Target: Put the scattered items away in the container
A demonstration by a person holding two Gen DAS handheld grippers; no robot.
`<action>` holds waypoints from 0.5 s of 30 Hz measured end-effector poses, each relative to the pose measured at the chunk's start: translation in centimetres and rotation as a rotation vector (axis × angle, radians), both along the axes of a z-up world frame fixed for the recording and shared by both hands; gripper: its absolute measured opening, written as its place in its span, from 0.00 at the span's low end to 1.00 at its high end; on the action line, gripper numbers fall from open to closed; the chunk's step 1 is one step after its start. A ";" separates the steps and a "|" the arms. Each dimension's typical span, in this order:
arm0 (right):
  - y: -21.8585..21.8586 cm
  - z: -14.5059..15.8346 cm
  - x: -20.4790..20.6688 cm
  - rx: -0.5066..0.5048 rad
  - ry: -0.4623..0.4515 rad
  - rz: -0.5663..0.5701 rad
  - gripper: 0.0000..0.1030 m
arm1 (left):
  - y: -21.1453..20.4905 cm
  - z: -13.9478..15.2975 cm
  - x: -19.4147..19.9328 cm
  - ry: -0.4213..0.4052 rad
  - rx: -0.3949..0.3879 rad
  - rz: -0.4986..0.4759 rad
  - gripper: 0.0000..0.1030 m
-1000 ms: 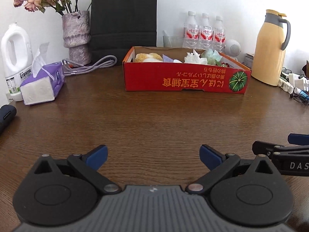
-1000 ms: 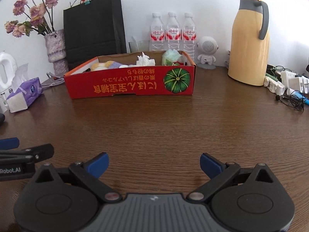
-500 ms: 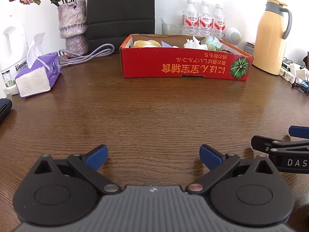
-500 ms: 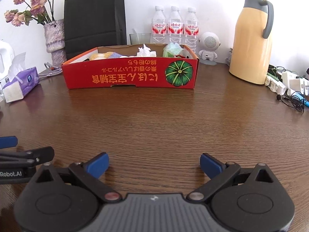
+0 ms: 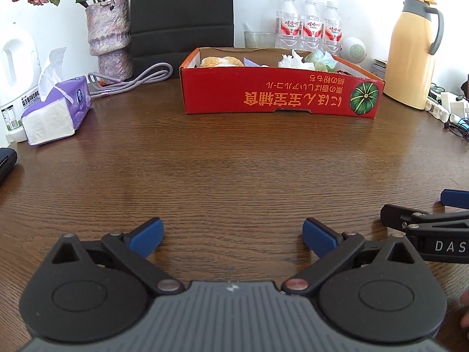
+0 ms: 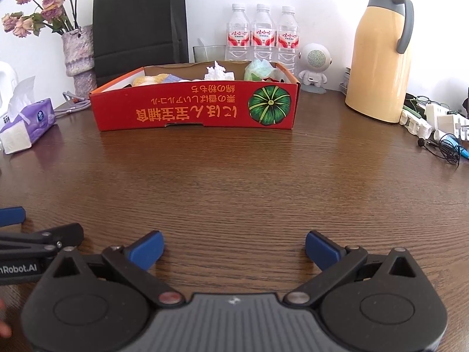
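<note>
Scattered items seem already gathered: a yellowish soft thing (image 5: 221,61), a crumpled white tissue (image 5: 291,60) and a pale green wad (image 5: 321,58) lie inside the red cardboard box (image 5: 281,96), which stands toward the back of the bench (image 5: 234,161). Going left to right along the bench's edge, a purple tissue pack (image 5: 57,111), a vase of dried flowers (image 5: 110,39), a grey cable (image 5: 132,77), three water bottles (image 5: 309,25), a yellow jug (image 5: 411,52) and a tangle of plugs and earphones (image 6: 439,129) sit around the box, well apart from both tools. The left hand-held gripper (image 5: 233,236) hovers low over bare wood with its blue pads spread wide and nothing between them; the right hand-held gripper (image 6: 234,248) beside it is likewise spread and empty. My judgement is that the tidying is at or near its end. The next move calls for checking whether anything loose at the right edge belongs in the box; if so, reach there with the right one.
</note>
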State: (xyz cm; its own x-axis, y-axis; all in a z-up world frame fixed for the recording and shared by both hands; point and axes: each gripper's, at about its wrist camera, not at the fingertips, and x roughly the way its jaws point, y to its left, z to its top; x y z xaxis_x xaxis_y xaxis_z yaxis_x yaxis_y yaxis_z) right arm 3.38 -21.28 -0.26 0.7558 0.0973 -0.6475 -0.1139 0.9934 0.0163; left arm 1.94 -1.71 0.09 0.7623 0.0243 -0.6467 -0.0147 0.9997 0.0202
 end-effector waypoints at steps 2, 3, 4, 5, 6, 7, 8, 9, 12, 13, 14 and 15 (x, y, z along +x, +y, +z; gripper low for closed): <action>0.0 0.0 0.0 0.000 0.000 0.002 1.00 | 0.0 0.0 0.0 0.000 0.000 0.000 1.00; 0.1 0.0 0.0 -0.001 0.000 0.004 1.00 | 0.0 0.0 0.0 0.000 -0.002 -0.001 1.00; 0.1 0.0 0.0 -0.001 0.000 0.006 1.00 | 0.0 0.0 0.0 0.000 -0.002 0.001 1.00; 0.1 0.0 0.0 -0.001 0.000 0.009 1.00 | -0.1 0.0 0.0 0.000 -0.002 0.004 1.00; 0.2 0.0 0.0 -0.001 0.000 0.012 1.00 | -0.1 0.0 0.0 0.000 -0.002 0.006 1.00; 0.2 0.0 0.0 -0.001 0.000 0.014 1.00 | -0.1 0.0 0.1 0.000 -0.003 0.006 1.00; 0.3 0.0 -0.1 -0.001 0.000 0.015 1.00 | -0.1 0.0 0.1 0.000 -0.003 0.007 1.00; 0.3 0.0 -0.1 -0.001 0.000 0.014 1.00 | -0.2 0.0 0.1 0.000 -0.002 0.007 1.00; 0.4 0.0 -0.1 -0.001 0.000 0.013 1.00 | -0.2 0.0 0.1 0.000 -0.003 0.007 1.00; 0.4 0.0 -0.1 -0.001 0.000 0.013 1.00 | -0.2 0.0 0.1 0.000 -0.003 0.007 1.00; 0.5 0.0 -0.1 -0.001 0.000 0.012 1.00 | -0.1 0.0 0.1 0.000 -0.003 0.007 1.00; 0.5 0.0 -0.1 -0.001 0.000 0.012 1.00 | -0.1 0.0 0.1 0.000 -0.003 0.006 1.00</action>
